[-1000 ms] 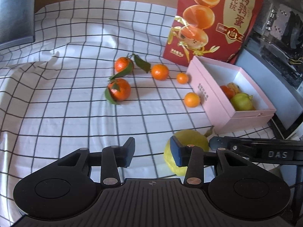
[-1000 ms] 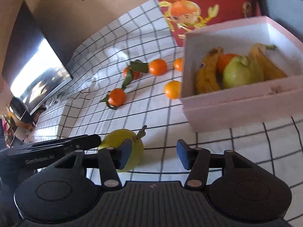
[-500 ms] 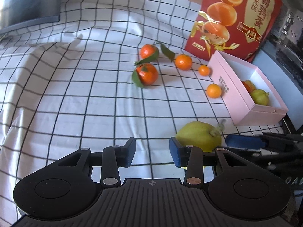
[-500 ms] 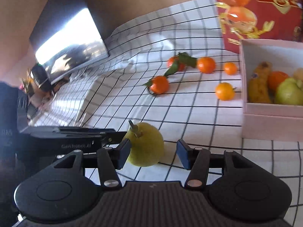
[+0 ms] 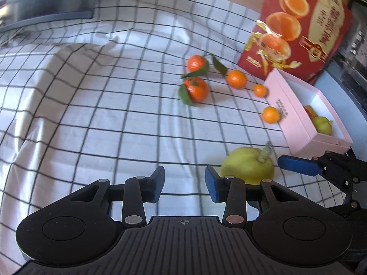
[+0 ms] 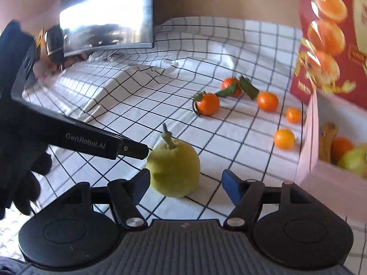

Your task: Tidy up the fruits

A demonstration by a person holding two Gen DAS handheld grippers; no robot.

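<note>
R black two-finger gripper (image 6: 185, 184) spread wide w/ yellow-green stemmed pear (image 6: 173, 168) between pads, not pinched, upright on white black-grid cloth (image 5: 96, 105). L black gripper (image 5: 184, 184) gaping, empty, pear just beside it. Pink cardboard box (image 5: 296, 116) nearby.

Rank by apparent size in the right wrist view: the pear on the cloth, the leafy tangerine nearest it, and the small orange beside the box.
1. Pear, largest, though it sits closest to the camera, which inflates it.
2. Leafy tangerine.
3. Small orange, slightly smaller than the tangerine despite being nearer.
</note>
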